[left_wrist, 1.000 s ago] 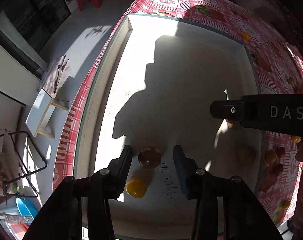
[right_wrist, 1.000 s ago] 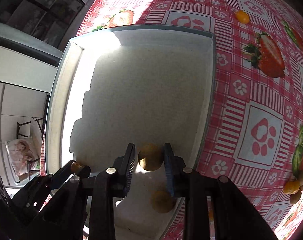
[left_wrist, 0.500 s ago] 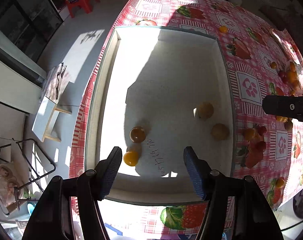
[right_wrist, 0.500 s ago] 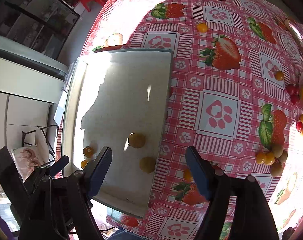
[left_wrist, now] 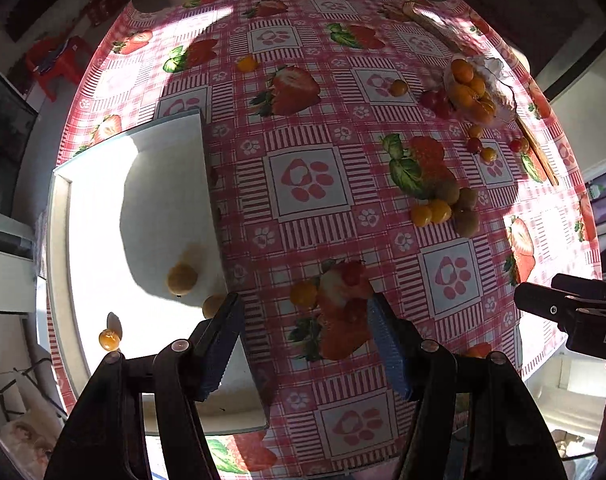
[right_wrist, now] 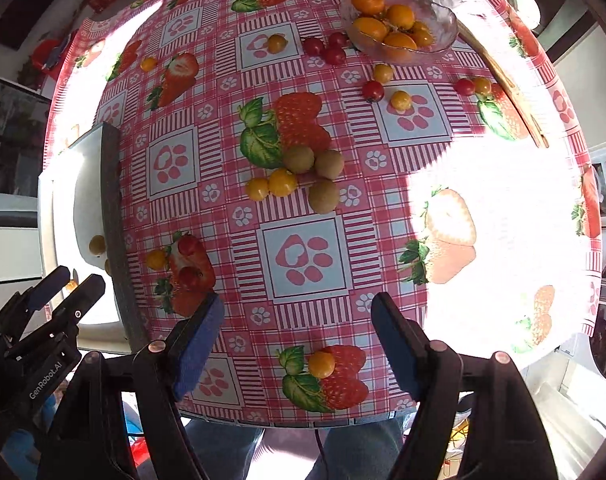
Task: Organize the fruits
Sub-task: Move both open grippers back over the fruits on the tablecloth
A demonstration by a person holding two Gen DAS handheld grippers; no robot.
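Observation:
A white tray [left_wrist: 103, 208] lies at the table's left and holds a kiwi [left_wrist: 181, 279], a second kiwi [left_wrist: 213, 305] and a small orange fruit [left_wrist: 109, 339]. My left gripper [left_wrist: 305, 354] is open and empty, above the tray's right edge. My right gripper [right_wrist: 297, 344] is open and empty, high over the table's front. Three kiwis [right_wrist: 317, 176] and two yellow tomatoes [right_wrist: 273, 186] cluster mid-table. A yellow tomato [right_wrist: 321, 364] lies near the front edge. The tray [right_wrist: 63, 200] shows at the right wrist view's left.
A glass bowl [right_wrist: 449, 20] of oranges stands at the back right, with red and yellow cherry tomatoes [right_wrist: 331, 50] scattered around it. More tomatoes [right_wrist: 189, 246] lie just right of the tray. A wooden stick [right_wrist: 511, 88] lies at the right. The pink checked tablecloth [right_wrist: 303, 256] covers the table.
Both grippers opened, left their fruits in the tray, then rose and swung right, away from the tray, toward the middle of the table.

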